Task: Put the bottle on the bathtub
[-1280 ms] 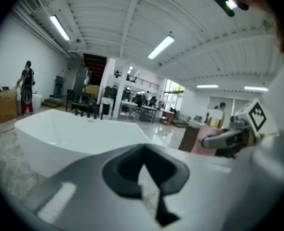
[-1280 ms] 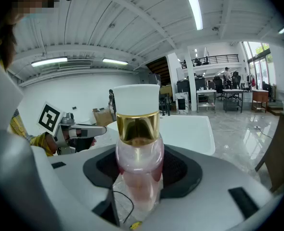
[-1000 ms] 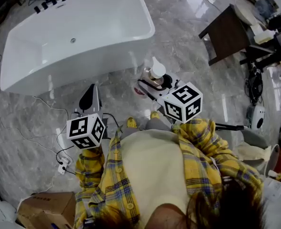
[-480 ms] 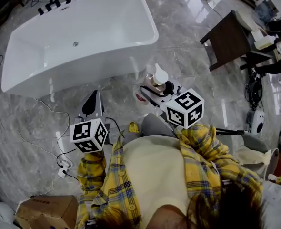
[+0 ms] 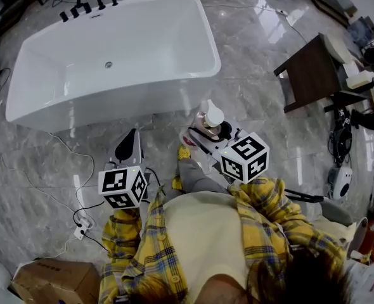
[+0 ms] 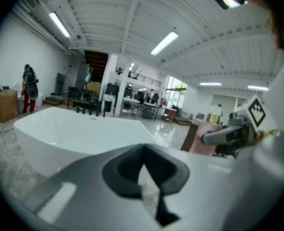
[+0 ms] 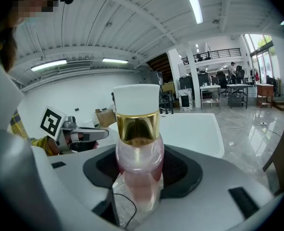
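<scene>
Between right tool [image 7: 141, 173] jaws, bottle [image 7: 138, 129], bathtub [image 5: 117, 97] beyond

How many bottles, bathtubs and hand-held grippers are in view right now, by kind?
Bottle: 1
Bathtub: 1
Left hand-held gripper, right hand-held gripper: 2
Total: 4

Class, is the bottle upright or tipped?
Upright: the bottle stands vertical between the right gripper's jaws, white cap on top.
</scene>
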`<state>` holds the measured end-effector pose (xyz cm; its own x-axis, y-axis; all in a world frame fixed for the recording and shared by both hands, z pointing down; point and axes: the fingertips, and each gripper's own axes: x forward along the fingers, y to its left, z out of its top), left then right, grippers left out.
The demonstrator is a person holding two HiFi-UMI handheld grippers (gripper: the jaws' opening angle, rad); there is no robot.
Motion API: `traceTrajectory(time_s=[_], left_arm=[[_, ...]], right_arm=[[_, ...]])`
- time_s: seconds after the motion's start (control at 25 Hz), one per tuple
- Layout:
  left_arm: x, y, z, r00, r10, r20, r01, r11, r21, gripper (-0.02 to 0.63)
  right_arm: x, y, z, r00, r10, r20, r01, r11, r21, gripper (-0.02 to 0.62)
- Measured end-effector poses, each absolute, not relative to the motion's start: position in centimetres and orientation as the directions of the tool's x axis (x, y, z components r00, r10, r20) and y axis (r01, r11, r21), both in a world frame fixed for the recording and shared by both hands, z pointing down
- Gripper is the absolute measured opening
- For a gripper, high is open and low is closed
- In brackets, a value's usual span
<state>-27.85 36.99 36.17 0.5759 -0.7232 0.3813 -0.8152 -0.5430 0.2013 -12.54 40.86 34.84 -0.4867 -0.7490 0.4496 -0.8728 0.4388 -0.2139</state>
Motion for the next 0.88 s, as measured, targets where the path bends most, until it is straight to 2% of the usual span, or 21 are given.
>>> traceTrajectory(time_s=[0.24, 0.88], left_arm=[[-26.2, 32.7, 36.3, 0.579, -0.714, 0.394, -0.811, -0.554, 0.187, 0.006], [-20.0, 22.9, 34.8, 0.531, -0.74, 0.412, -0.839, -0.527, 0.135, 0.006]], right_arm=[[-12.6, 36.7, 35.2, -0.528, -0.719, 0.452, -0.847, 0.482, -0.223, 0.227], [-7.2, 26.3, 35.0, -0.582, -0.686, 0.436, -0.809, 0.54, -0.232, 0.229]])
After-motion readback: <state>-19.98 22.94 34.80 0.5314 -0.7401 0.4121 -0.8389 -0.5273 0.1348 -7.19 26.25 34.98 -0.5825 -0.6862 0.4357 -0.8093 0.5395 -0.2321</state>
